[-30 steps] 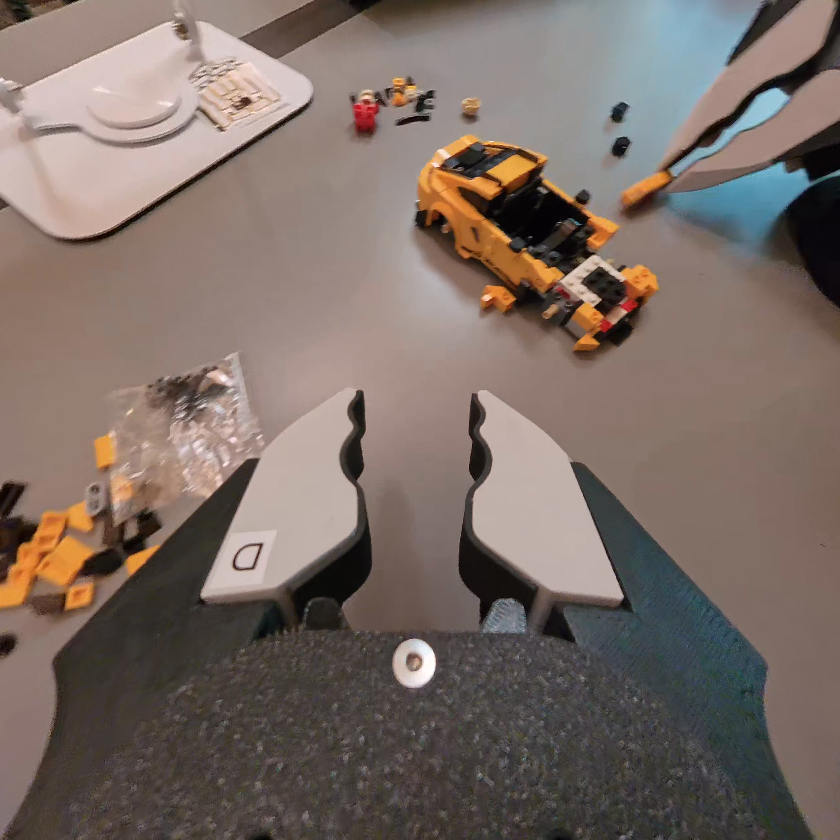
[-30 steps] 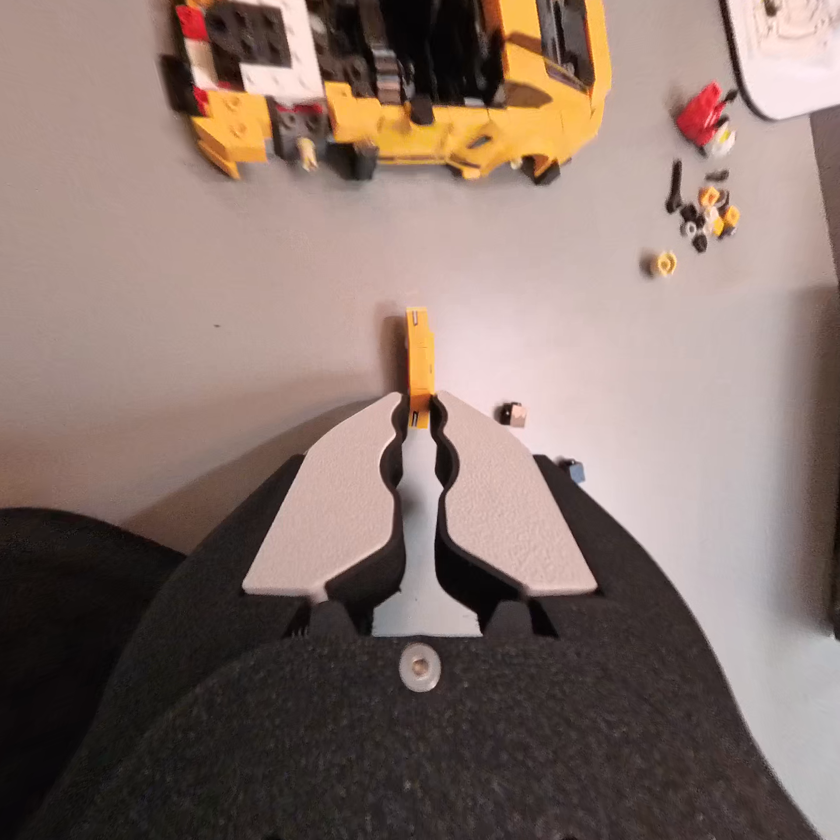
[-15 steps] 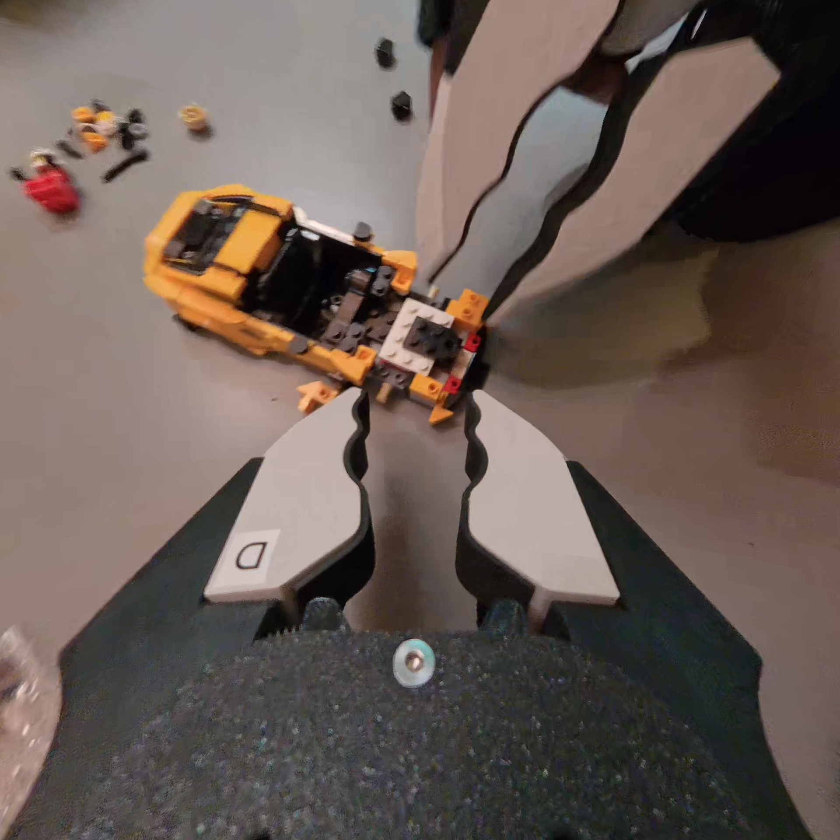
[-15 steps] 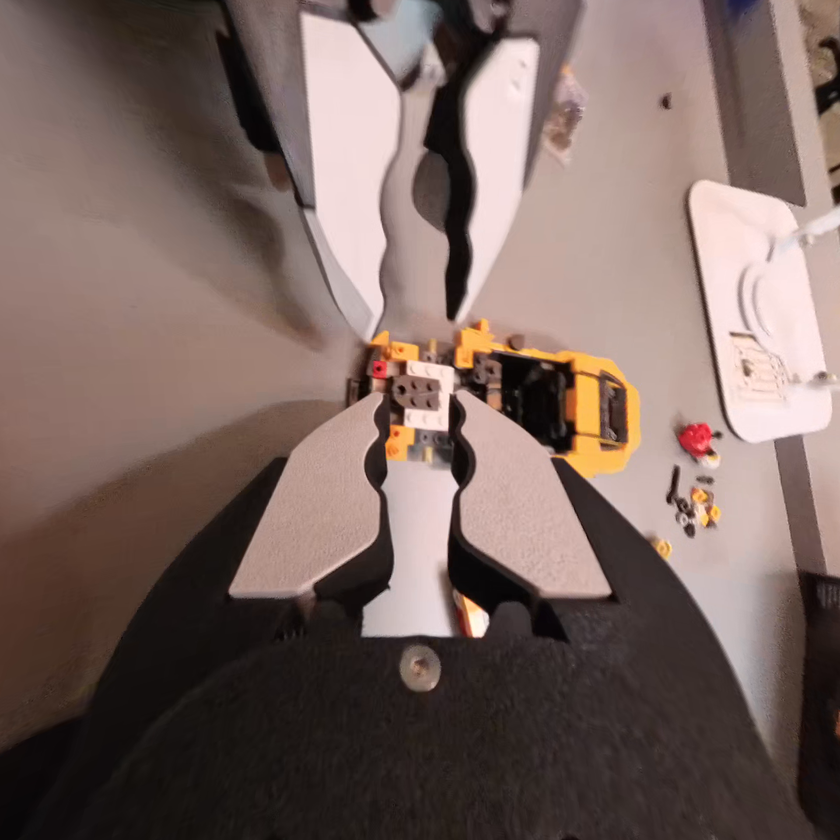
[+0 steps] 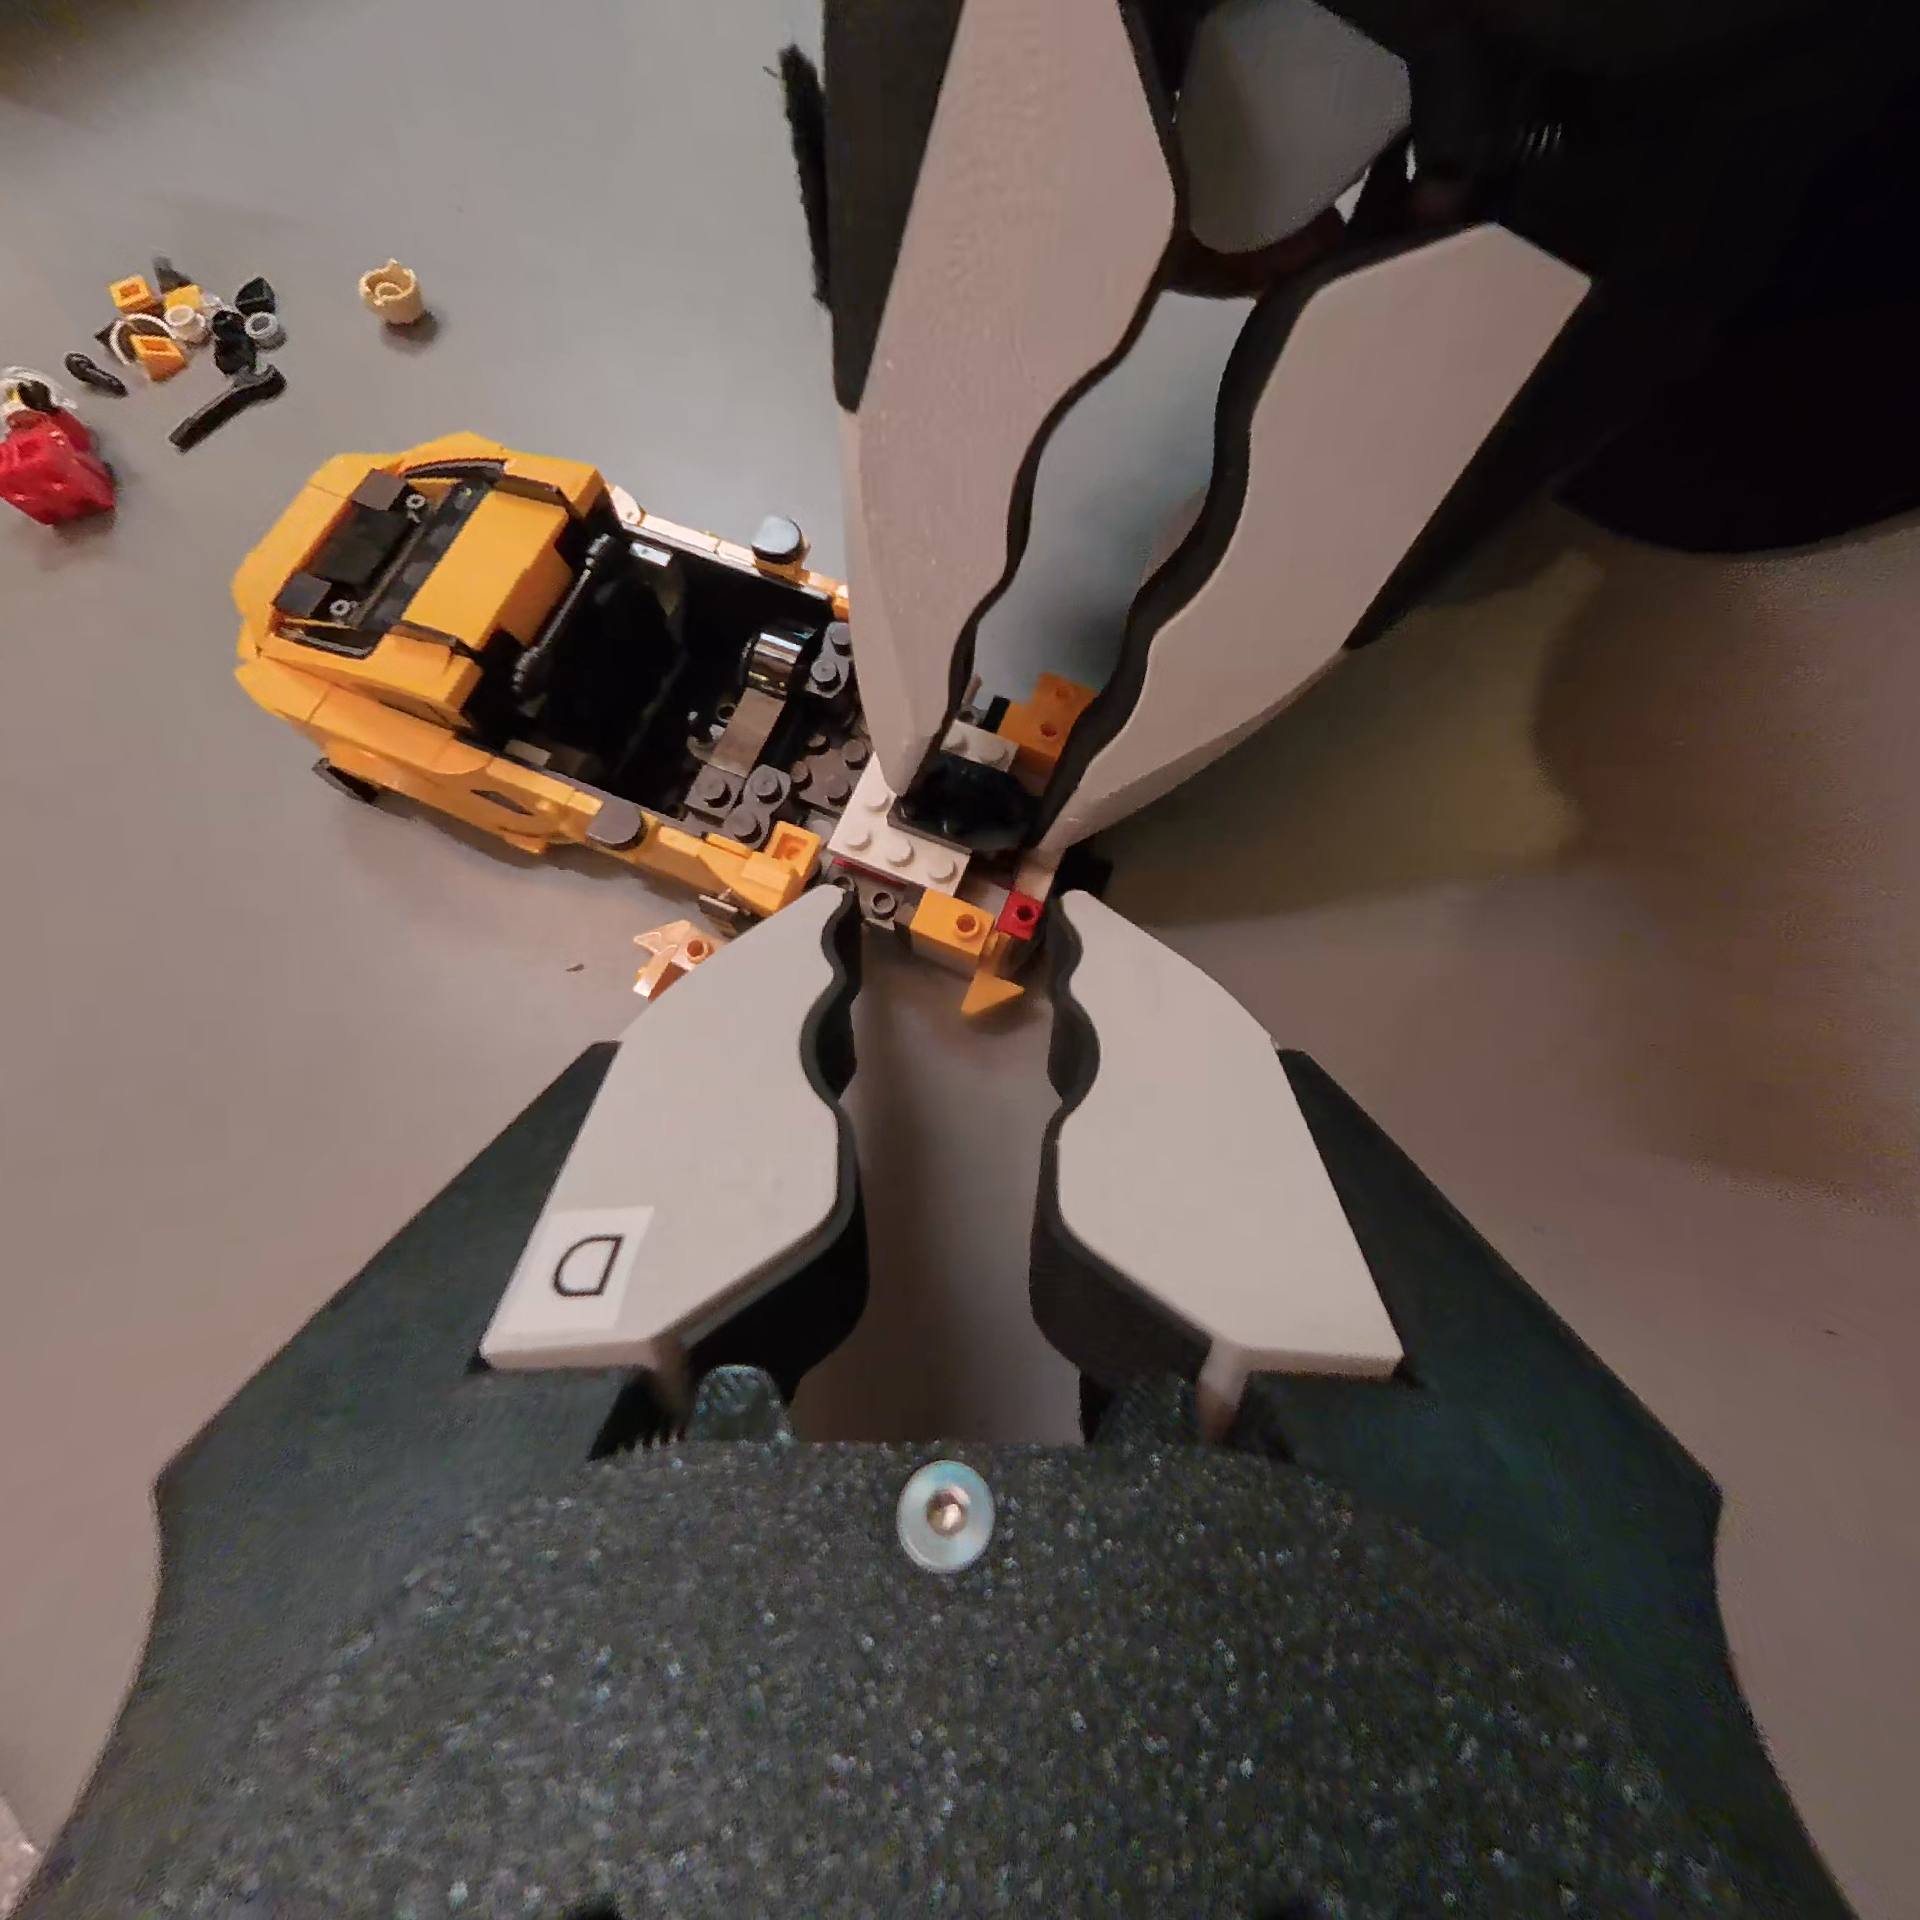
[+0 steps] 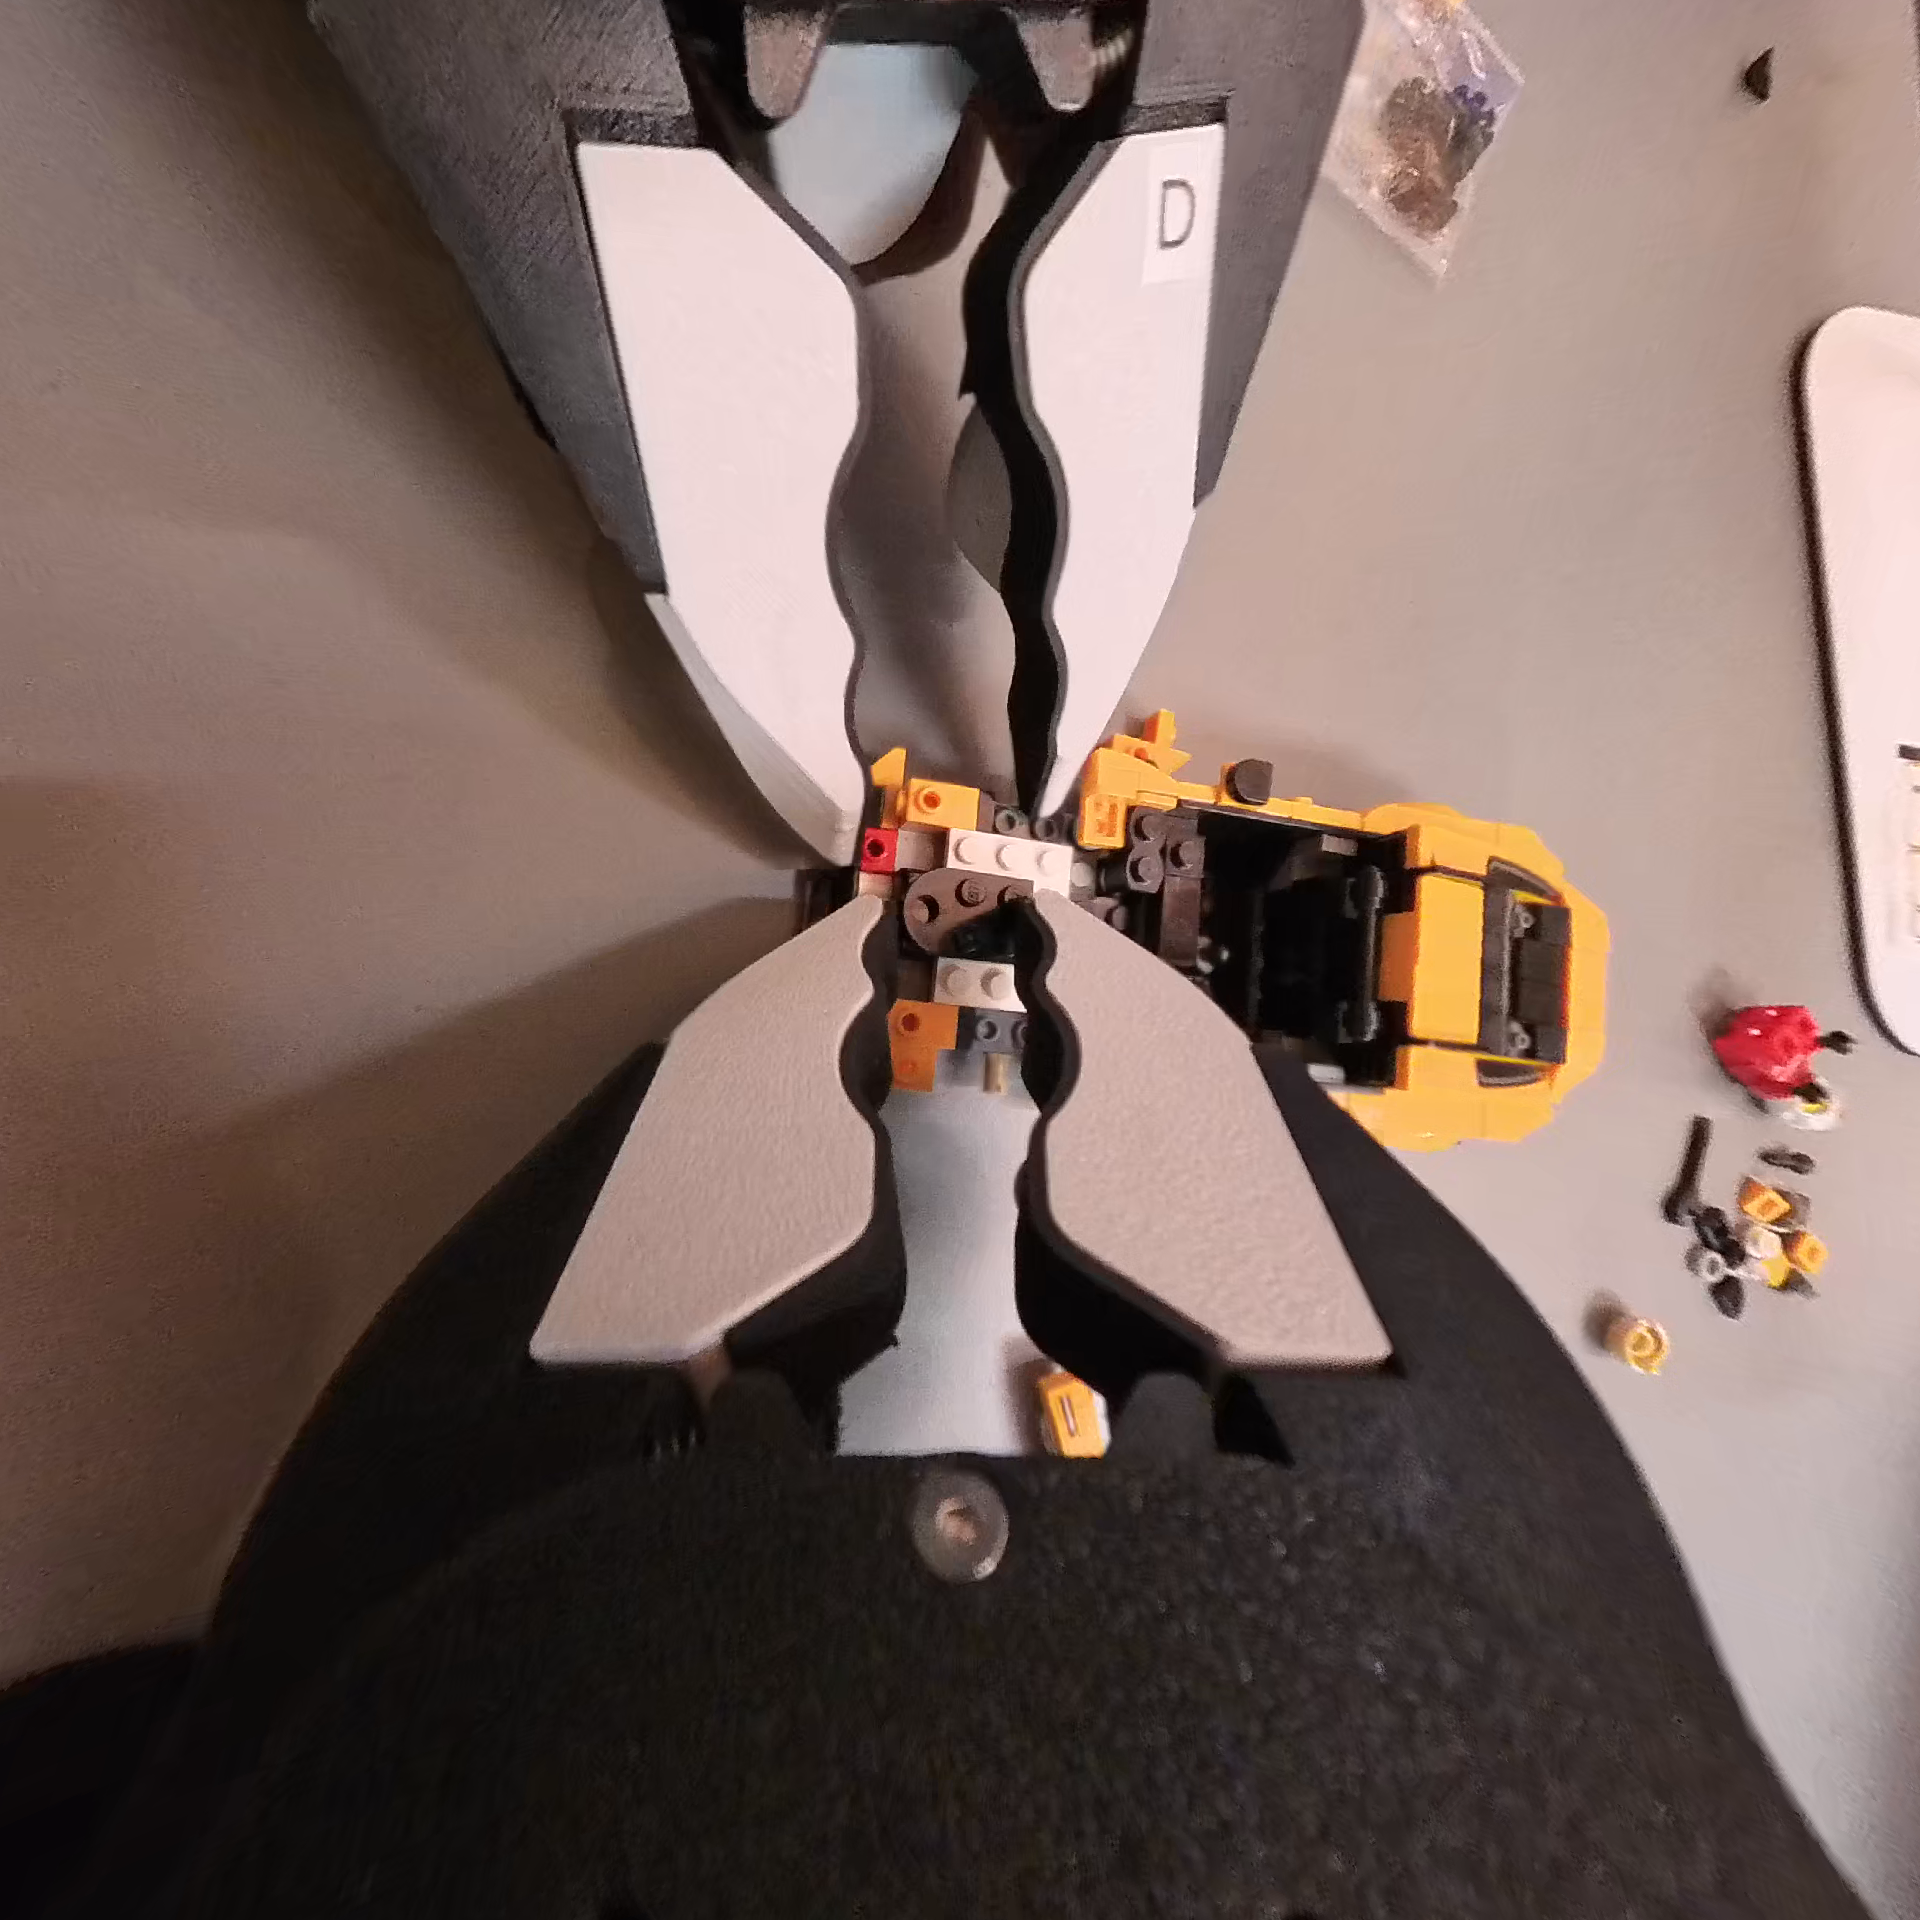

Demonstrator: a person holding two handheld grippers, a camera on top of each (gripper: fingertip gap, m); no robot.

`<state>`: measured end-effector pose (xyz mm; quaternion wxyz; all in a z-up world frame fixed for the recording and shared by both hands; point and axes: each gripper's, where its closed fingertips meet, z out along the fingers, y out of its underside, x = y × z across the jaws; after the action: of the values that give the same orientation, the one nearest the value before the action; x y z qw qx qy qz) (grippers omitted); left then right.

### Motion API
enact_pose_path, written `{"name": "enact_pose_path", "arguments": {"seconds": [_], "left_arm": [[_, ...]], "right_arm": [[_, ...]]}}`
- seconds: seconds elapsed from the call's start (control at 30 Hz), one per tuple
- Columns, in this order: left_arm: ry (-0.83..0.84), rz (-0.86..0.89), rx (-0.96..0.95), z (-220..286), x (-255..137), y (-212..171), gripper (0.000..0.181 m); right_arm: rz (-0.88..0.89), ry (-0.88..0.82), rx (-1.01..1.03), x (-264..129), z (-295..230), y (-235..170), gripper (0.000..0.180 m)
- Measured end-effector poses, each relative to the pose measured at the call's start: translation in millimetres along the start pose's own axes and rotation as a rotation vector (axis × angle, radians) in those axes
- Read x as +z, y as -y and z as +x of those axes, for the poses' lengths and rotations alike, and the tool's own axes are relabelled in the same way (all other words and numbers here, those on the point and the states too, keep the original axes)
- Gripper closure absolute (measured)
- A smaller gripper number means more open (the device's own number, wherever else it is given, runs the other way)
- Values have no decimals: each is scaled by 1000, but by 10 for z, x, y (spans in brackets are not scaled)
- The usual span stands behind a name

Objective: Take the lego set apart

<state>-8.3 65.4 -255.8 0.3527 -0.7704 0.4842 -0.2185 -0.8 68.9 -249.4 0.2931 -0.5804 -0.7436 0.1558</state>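
Note:
A yellow lego car (image 5: 416,623) with its roof off lies on the grey table; it also shows in the right wrist view (image 6: 1455,935). My left gripper (image 5: 951,914) is closed against both sides of the car's tail end. My right gripper (image 6: 951,920) comes from the opposite side and pinches a black plate (image 6: 940,899) on top of the white plate at the tail. In the left wrist view the right gripper (image 5: 971,805) reaches down from the top. A loose yellow piece (image 6: 1070,1408) lies on the table under the right gripper.
A heap of small loose parts (image 6: 1756,1236), a red piece (image 6: 1766,1044) and a tan round piece (image 6: 1636,1343) lie beyond the car's nose. A clear bag of parts (image 6: 1423,135) and a white board (image 6: 1870,675) lie farther off. A small orange piece (image 5: 670,951) lies beside the tail. From either gripper's tips it is about 20 cm to the tan round piece (image 6: 1636,1343). My left wrist view (image 5: 396,284) looks at it from another angle.
My right gripper let go of the yellow piece, moved to the car's tail and closed on the black plate. My left gripper moved forward and narrowed around the tail.

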Motion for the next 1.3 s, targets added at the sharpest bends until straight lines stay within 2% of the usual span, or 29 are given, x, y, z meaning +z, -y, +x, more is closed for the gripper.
{"name": "enact_pose_path", "arguments": {"seconds": [0.27,0.37,0.47,0.53,0.7,0.97,1.17,1.23,1.3], "left_arm": [[21,17,-12,-9,16,11,149],[31,19,-11,-26,19,12,149],[45,-1,4,-35,22,-15,151],[45,2,6,-27,21,-16,151],[37,3,1,-26,18,-28,151],[44,-3,12,-19,6,-46,151],[40,17,-3,-23,-34,-25,151],[39,19,-6,-23,-39,-19,151],[45,23,-4,-29,-59,-13,151]], "right_arm": [[44,109,127,-23,4,-10,161],[116,190,223,-90,-12,97,167],[71,120,146,-61,17,52,174],[105,138,164,-99,9,94,178],[109,59,122,-156,78,88,158],[120,26,129,-166,123,46,161],[23,1,84,-61,27,-73,147],[4,-25,67,-18,38,-86,155],[8,-22,60,-18,31,-71,156]]}}
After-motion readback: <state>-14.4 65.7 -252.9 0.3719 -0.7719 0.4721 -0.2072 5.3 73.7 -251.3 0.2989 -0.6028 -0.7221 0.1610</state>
